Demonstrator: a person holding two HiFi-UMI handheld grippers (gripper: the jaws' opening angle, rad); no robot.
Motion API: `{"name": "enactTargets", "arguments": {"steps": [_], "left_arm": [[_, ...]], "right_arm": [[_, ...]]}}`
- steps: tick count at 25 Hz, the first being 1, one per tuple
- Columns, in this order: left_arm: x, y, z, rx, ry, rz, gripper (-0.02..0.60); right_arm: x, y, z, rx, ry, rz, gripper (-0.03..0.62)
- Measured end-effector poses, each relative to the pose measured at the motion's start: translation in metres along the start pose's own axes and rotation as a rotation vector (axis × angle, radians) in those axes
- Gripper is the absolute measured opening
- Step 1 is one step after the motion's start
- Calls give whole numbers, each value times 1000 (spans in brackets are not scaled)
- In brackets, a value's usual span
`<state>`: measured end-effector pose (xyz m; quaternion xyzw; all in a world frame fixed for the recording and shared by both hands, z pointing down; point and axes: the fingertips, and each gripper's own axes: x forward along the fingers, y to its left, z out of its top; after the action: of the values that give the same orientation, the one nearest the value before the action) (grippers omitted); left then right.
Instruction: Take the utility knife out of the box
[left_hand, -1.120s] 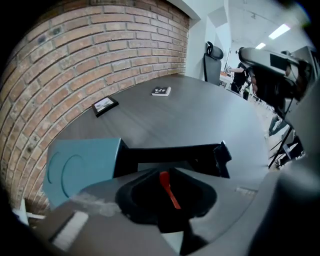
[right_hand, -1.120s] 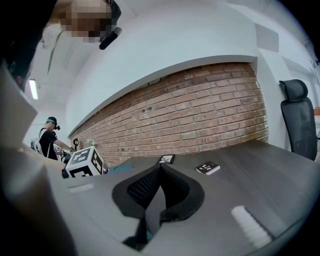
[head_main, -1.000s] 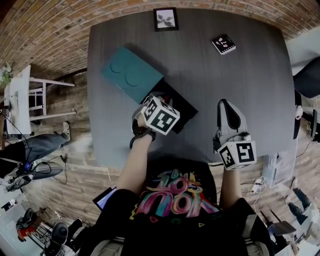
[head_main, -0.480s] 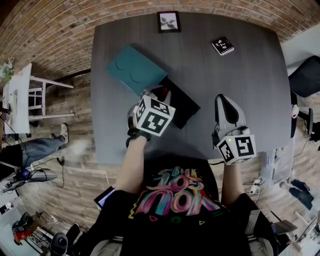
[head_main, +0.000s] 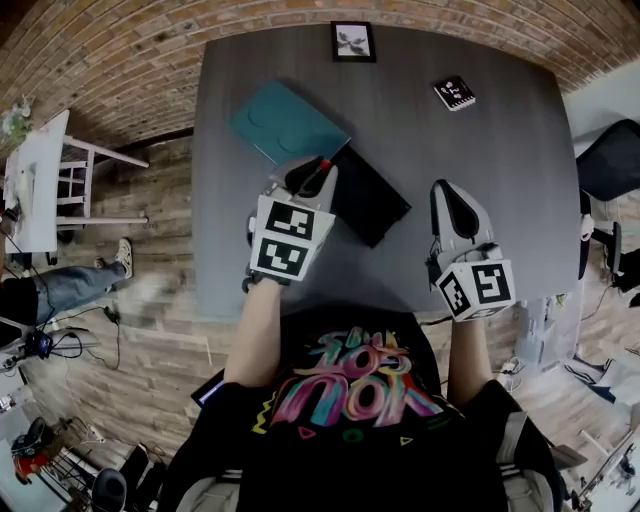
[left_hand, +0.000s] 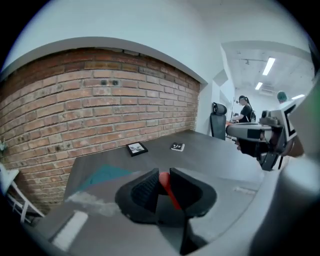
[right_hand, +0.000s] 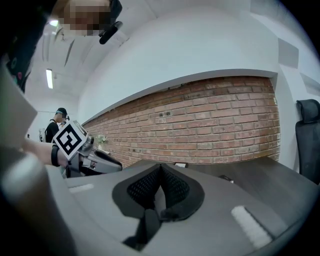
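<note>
My left gripper (head_main: 311, 177) hangs above the near-left part of the dark table, shut on a red utility knife (head_main: 322, 168). In the left gripper view the red knife (left_hand: 168, 189) sits pinched between the black pads (left_hand: 142, 190), lifted well off the table. The open black box (head_main: 375, 207) lies flat just right of that gripper, with its teal lid (head_main: 285, 122) beside it at the back left. My right gripper (head_main: 448, 192) hovers over the table's right front, its jaws shut with nothing between them (right_hand: 160, 175).
A small framed picture (head_main: 352, 41) stands at the table's far edge and a black marker card (head_main: 454, 93) lies at the back right. A brick wall runs behind the table. A white table and chair (head_main: 45, 180) stand to the left, an office chair (head_main: 610, 160) to the right.
My left gripper has risen out of the black box with the red knife and tipped up toward level. The right gripper has shifted only a little.
</note>
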<state>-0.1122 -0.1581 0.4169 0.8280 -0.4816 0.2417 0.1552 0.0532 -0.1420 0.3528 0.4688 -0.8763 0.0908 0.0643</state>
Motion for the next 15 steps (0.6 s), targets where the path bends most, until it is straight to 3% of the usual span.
{"name": "enactTargets", "arguments": {"steps": [9, 15], "left_arm": [[-58, 26, 15, -115, -234, 41, 74], [-87, 46, 7, -186, -336, 77, 74]], "right_arm": [[11, 28, 7, -30, 0, 33, 0], [17, 42, 7, -38, 0, 43, 0]]}}
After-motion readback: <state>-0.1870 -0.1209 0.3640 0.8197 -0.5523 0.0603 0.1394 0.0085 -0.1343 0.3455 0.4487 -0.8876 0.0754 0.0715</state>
